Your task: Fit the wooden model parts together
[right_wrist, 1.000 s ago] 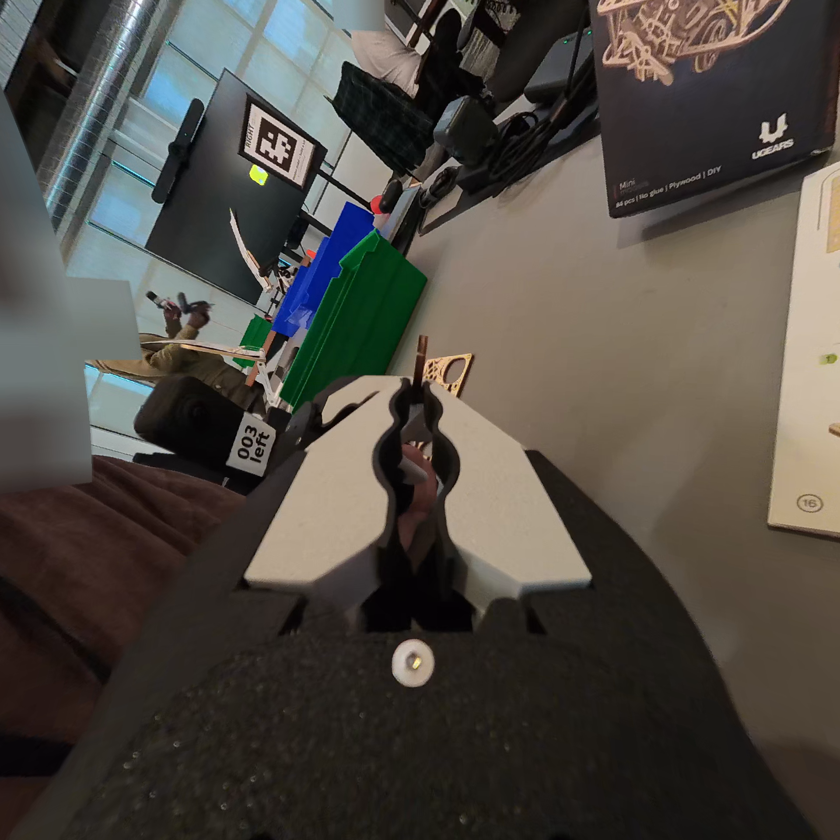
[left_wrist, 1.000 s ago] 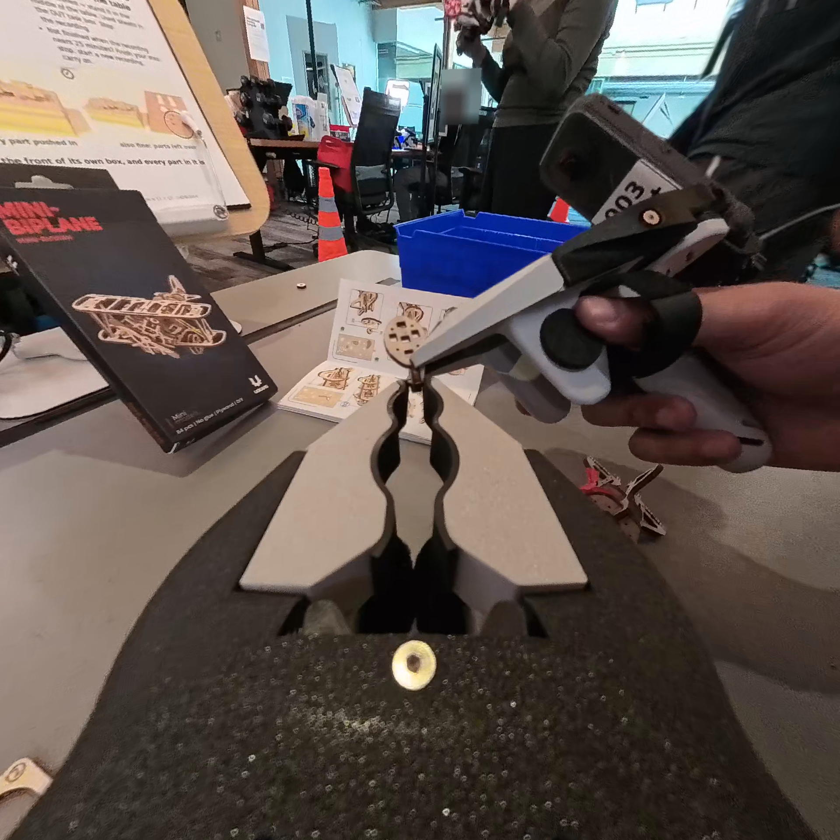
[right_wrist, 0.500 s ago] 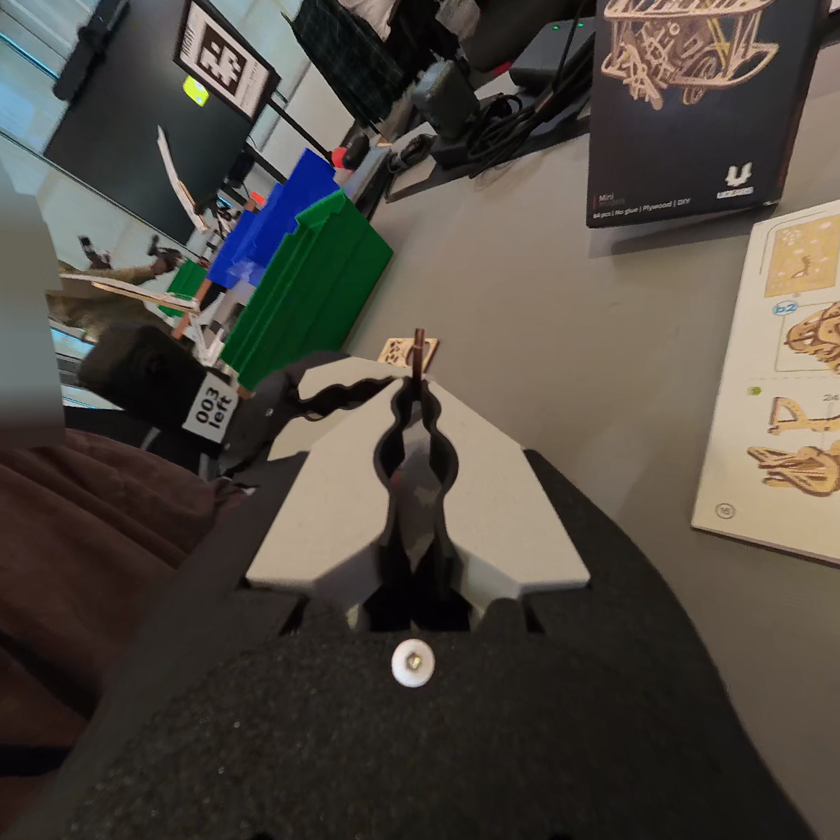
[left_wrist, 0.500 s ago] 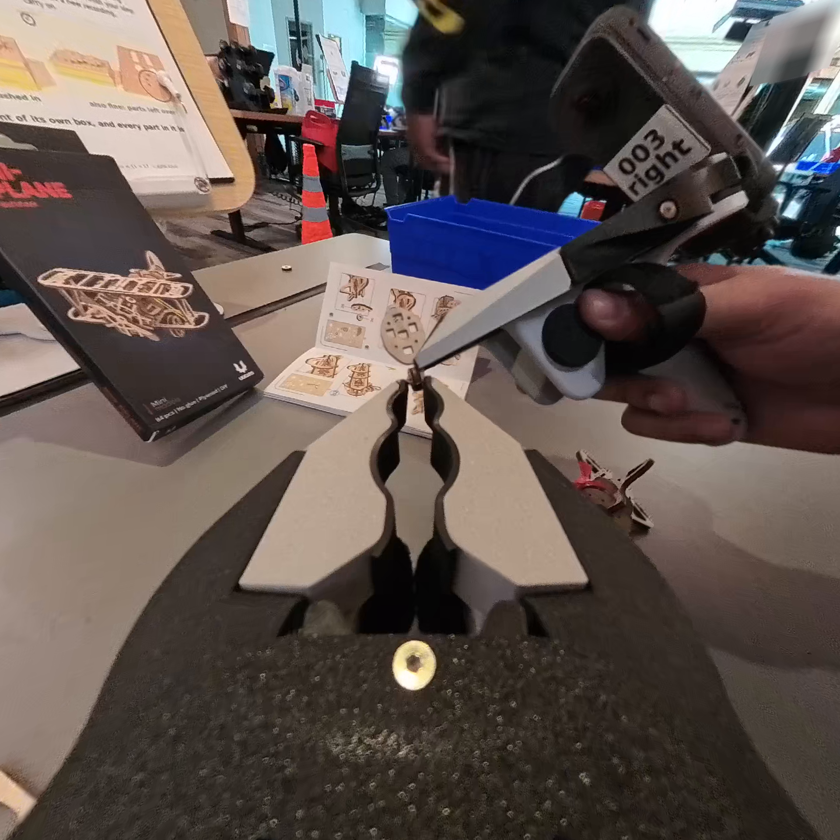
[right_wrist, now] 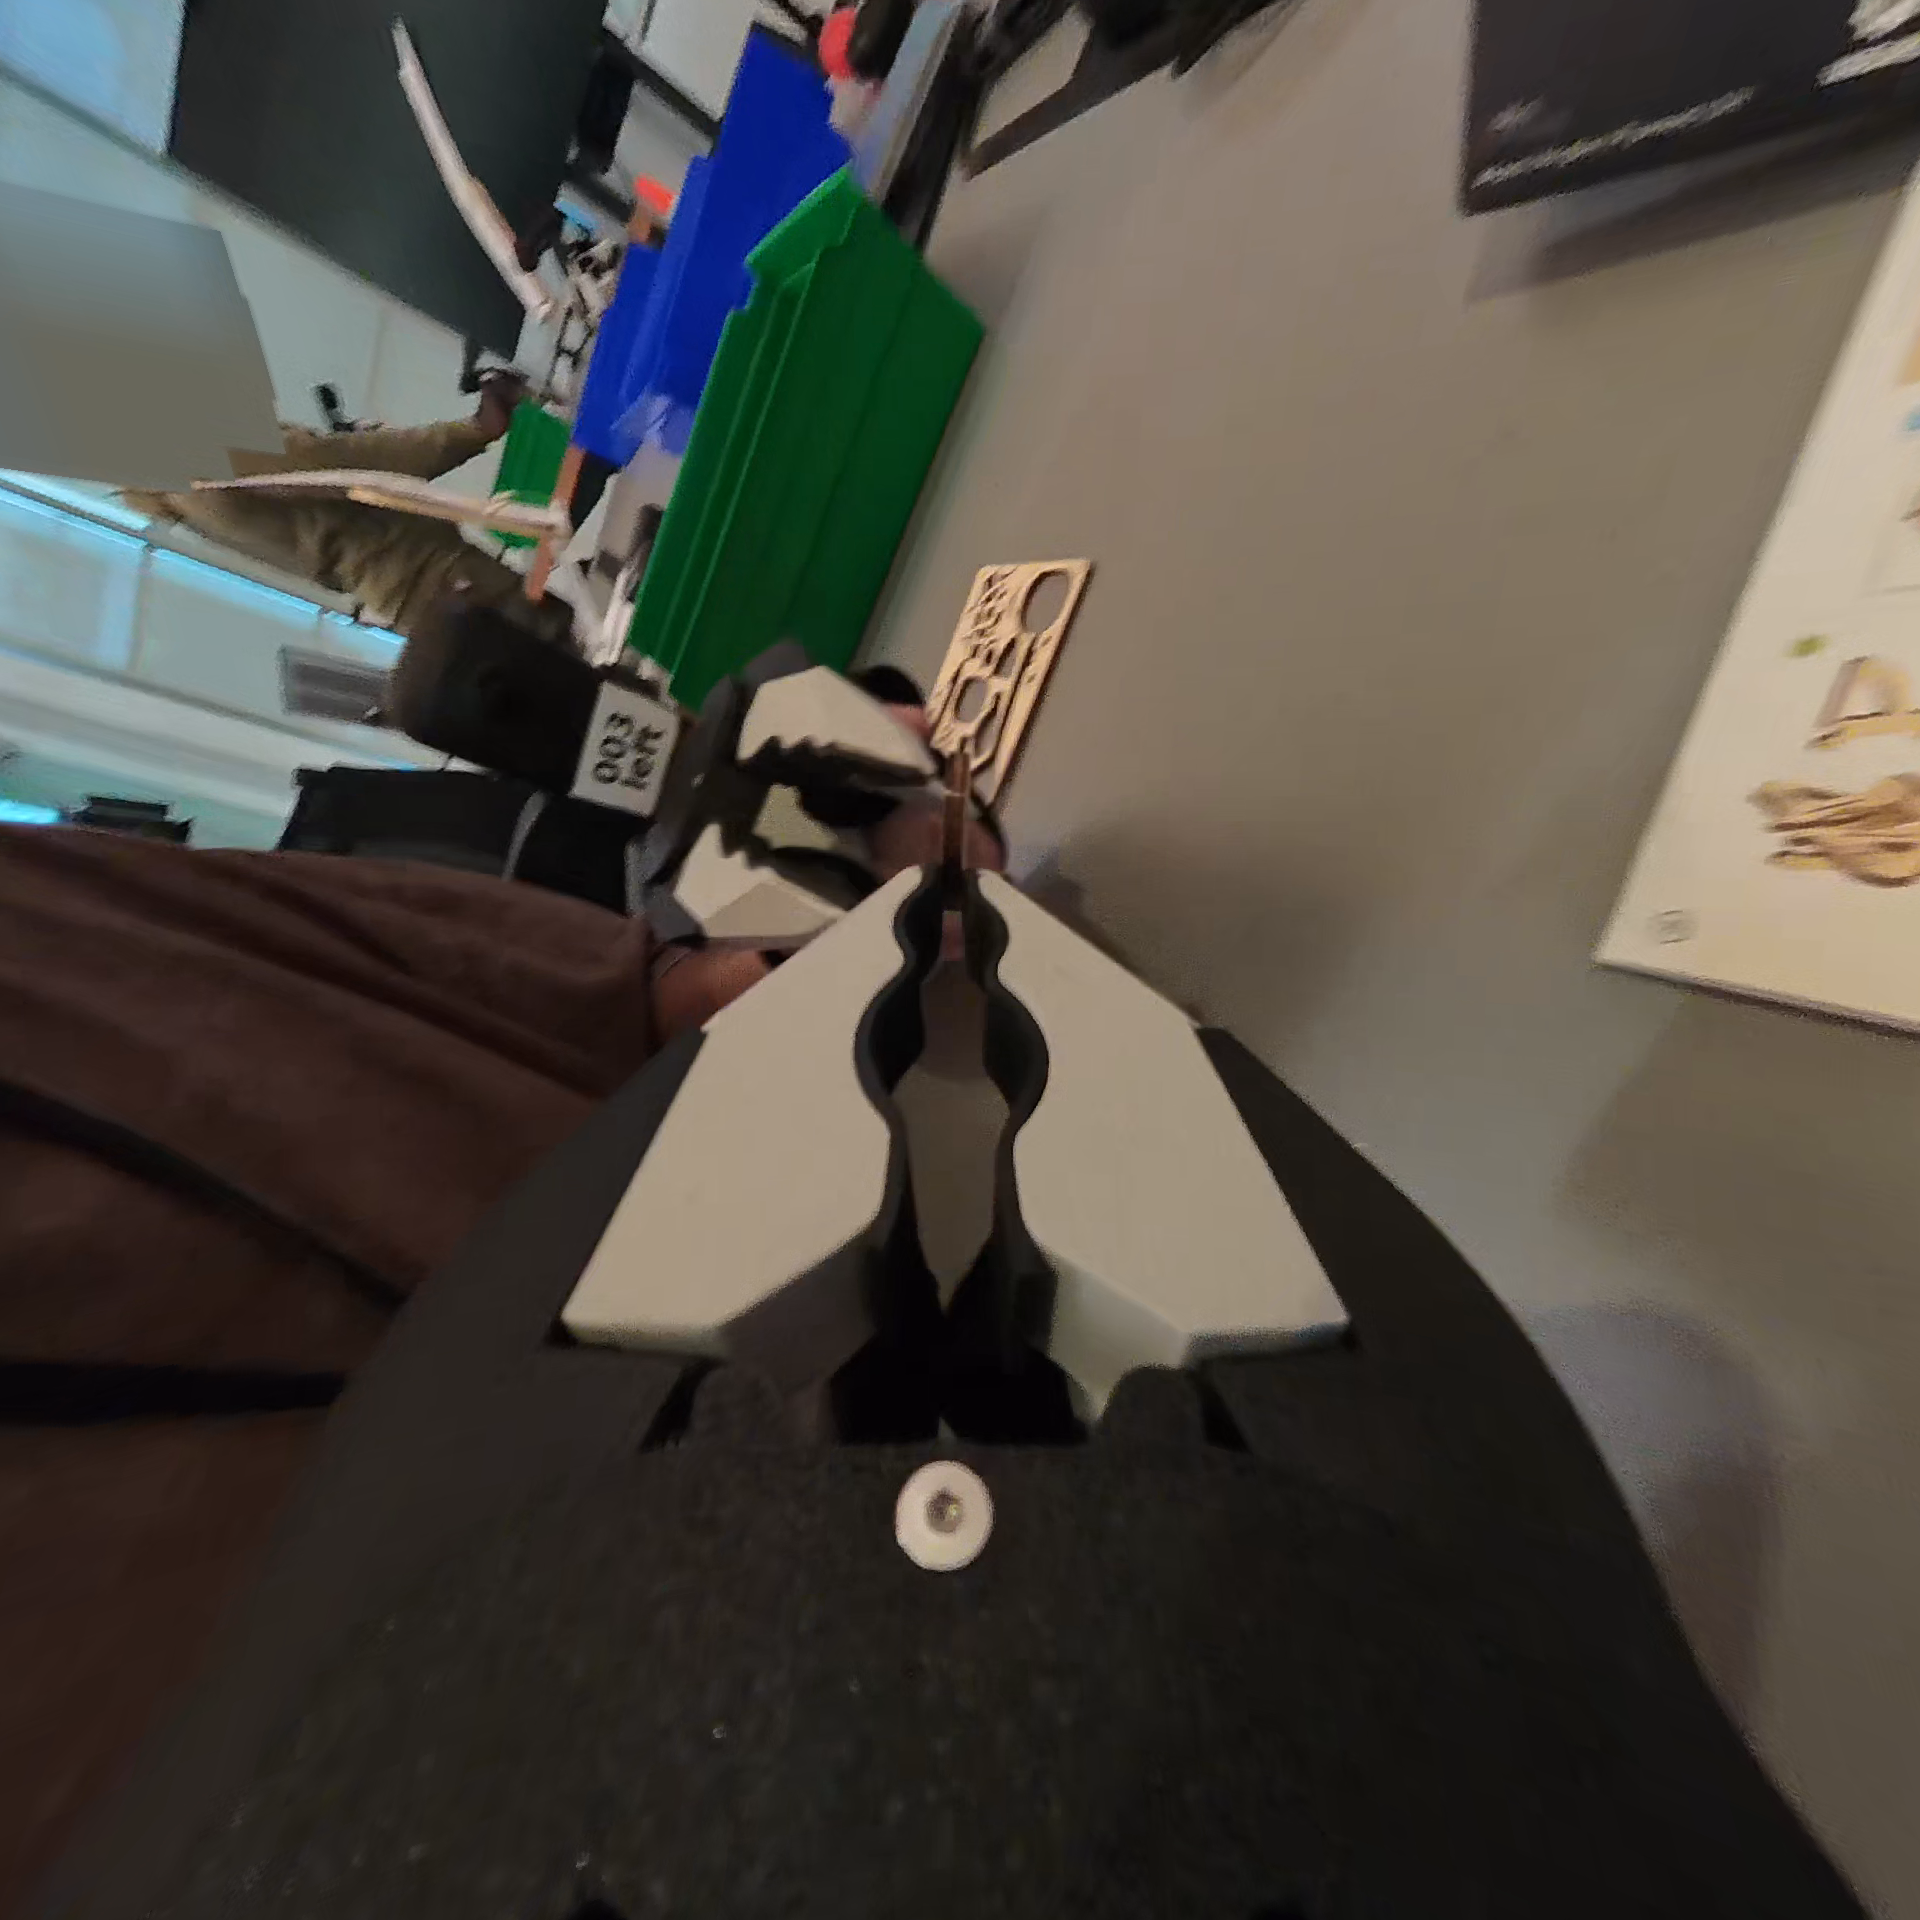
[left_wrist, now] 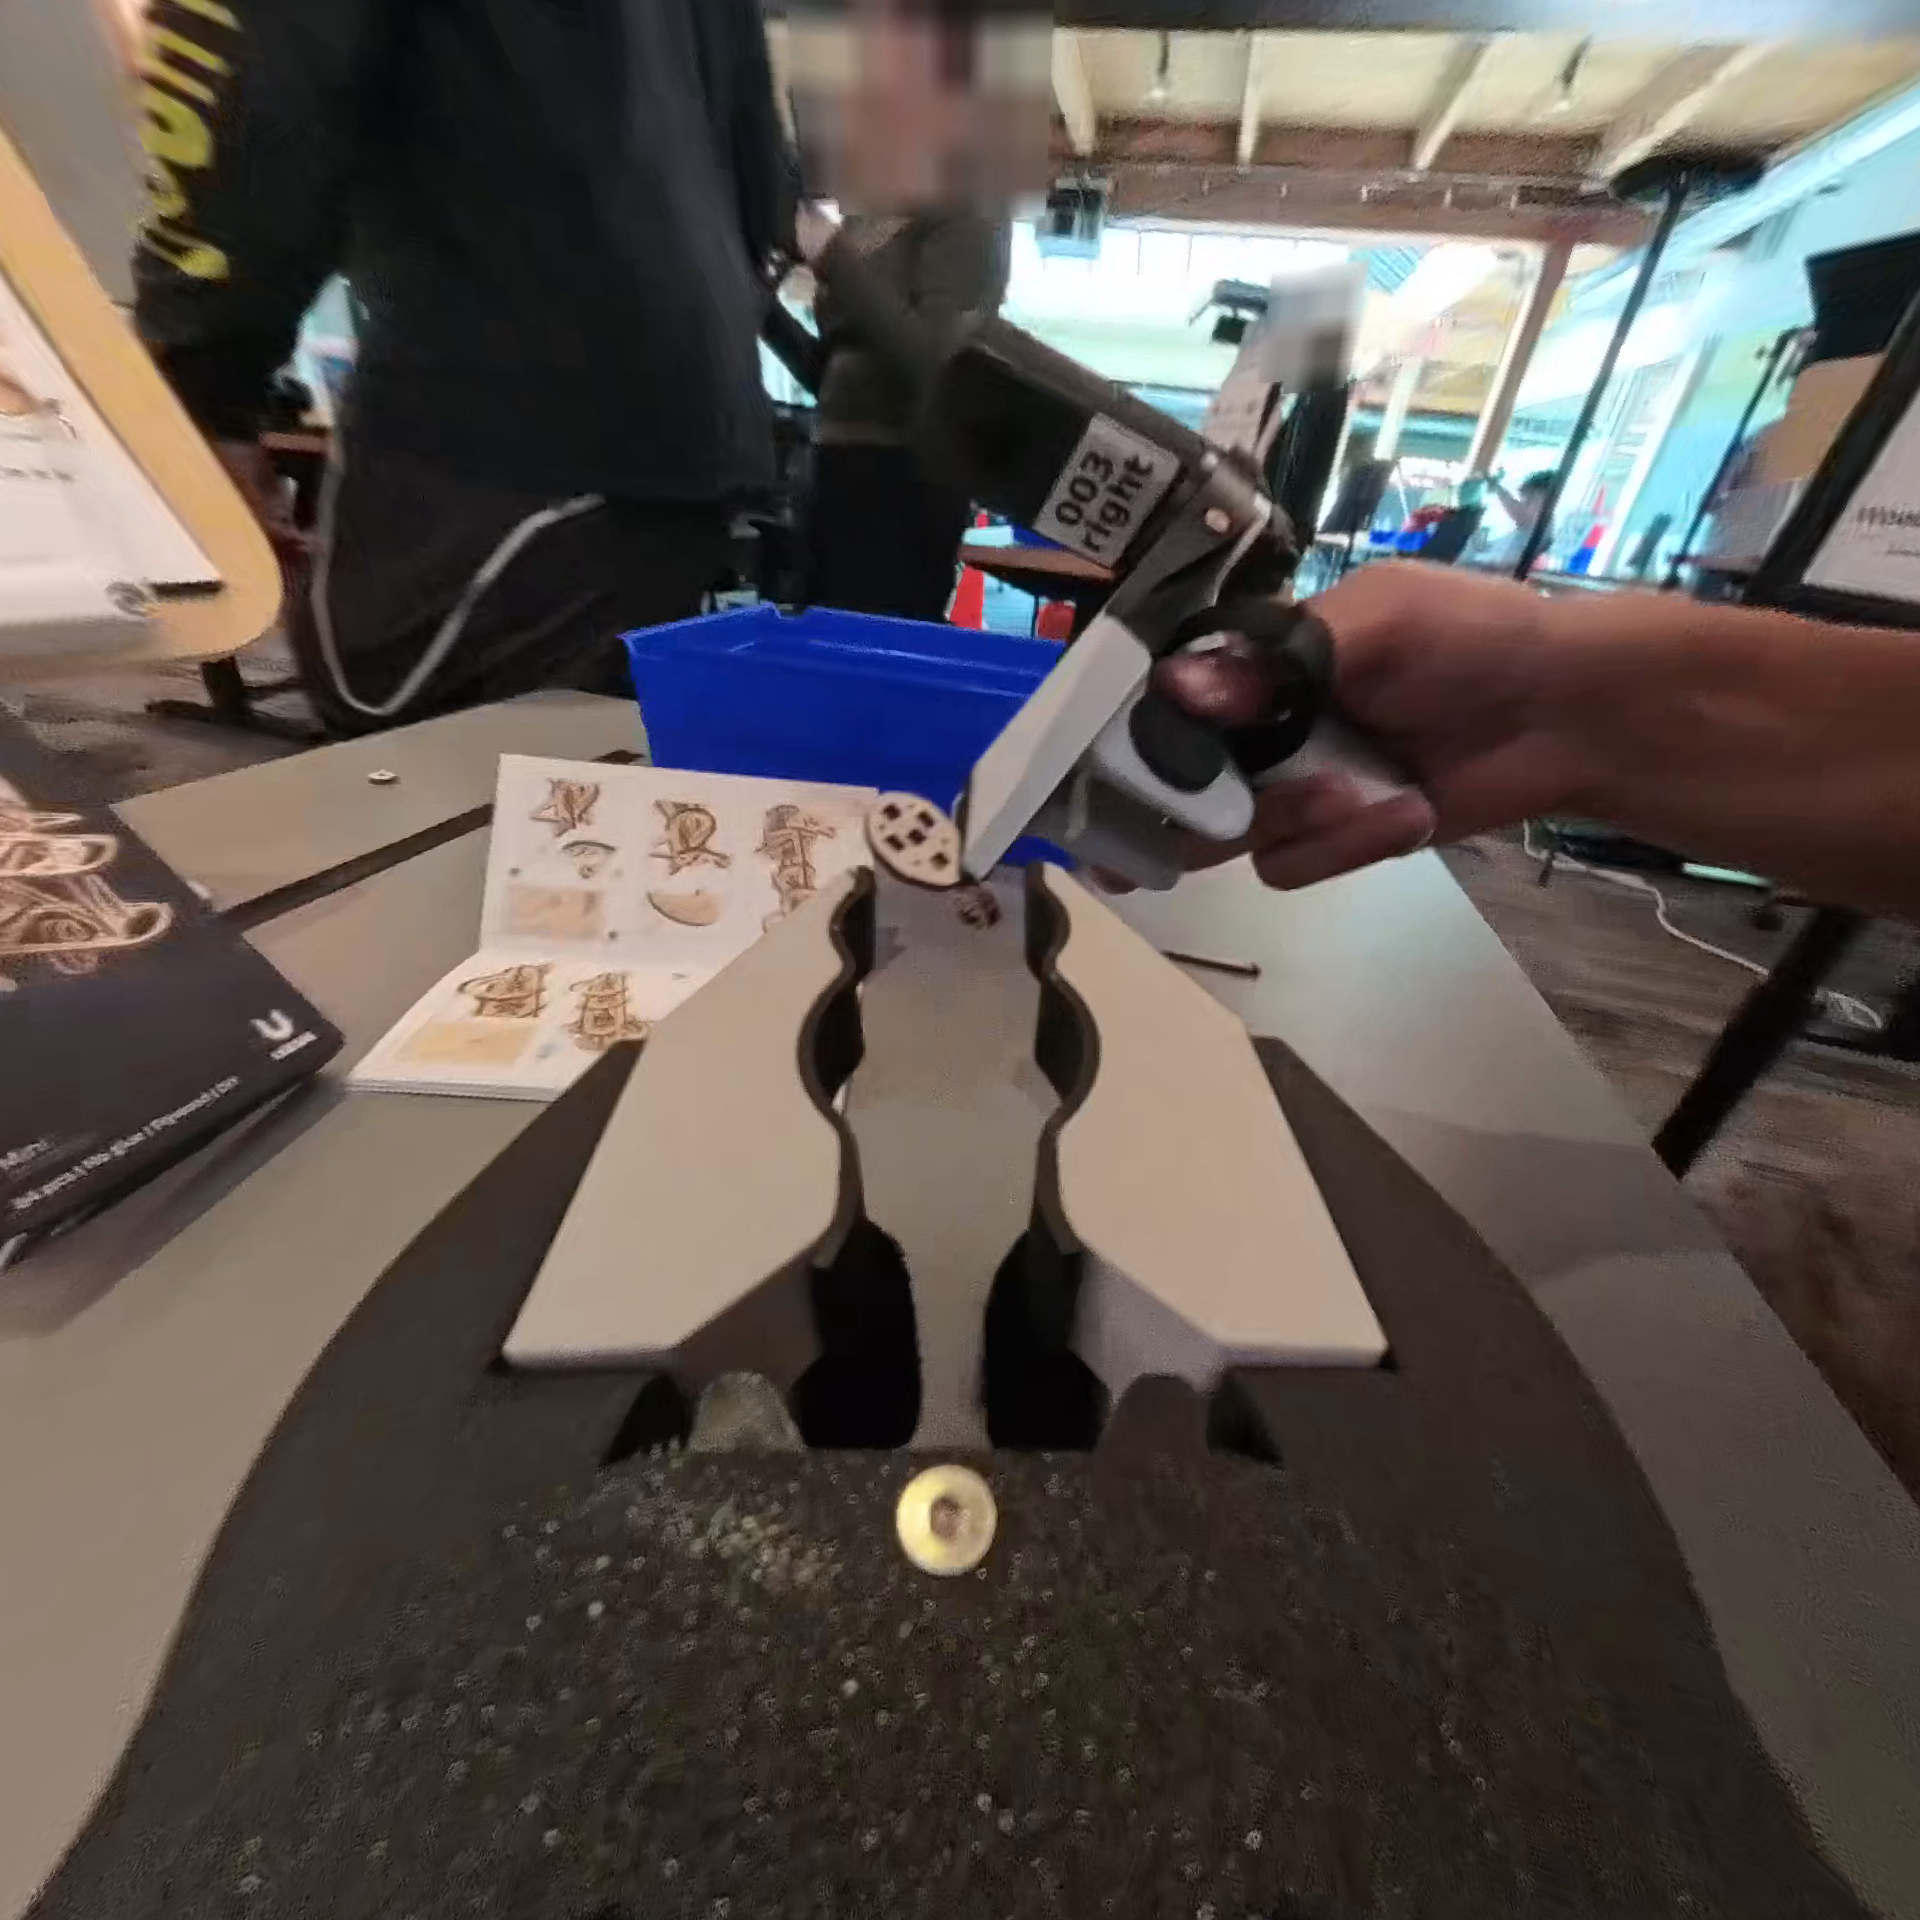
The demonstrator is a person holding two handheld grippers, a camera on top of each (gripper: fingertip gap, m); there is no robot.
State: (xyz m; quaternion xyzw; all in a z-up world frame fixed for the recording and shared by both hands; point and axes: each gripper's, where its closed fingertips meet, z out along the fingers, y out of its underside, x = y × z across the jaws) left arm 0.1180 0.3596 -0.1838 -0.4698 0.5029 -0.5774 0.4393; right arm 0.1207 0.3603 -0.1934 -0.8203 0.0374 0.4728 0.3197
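**Left fingers released; disc part stays with right gripper**

Grey desk (left_wrist: 1403, 997) in a busy workshop; people standing behind, blue bin (left_wrist: 831, 686) at the far edge, green bin (right_wrist: 810, 416) to the side. Open instruction booklet (left_wrist: 623, 914) lies beside the black kit box (left_wrist: 125, 1018). Laser-cut wooden sheet (right_wrist: 1013, 665) rests flat on the desk near the green bin.

Right gripper (right_wrist: 954, 899): fingers closed on a thin oval wooden disc (left_wrist: 914, 842) with square cut-outs, pinched at its edge and held in the air just past the left fingertips. A small dark piece (left_wrist: 977, 909) sits just below the disc; whether it is seated in the disc I cannot tell, the frame being blurred there.

Left gripper (left_wrist: 945, 904): fingers apart, nothing between them.

Progress (judgement): one small join looks attempted or just made; most of the model is still unbuilt, with parts remaining in the sheet.

Change from 0.5 s ago: left fingers were closed on the small piece under the disc; now spread. Right gripper has tilted steeper. The red-tinted sub-assembly seen on the desk then is out of frame.
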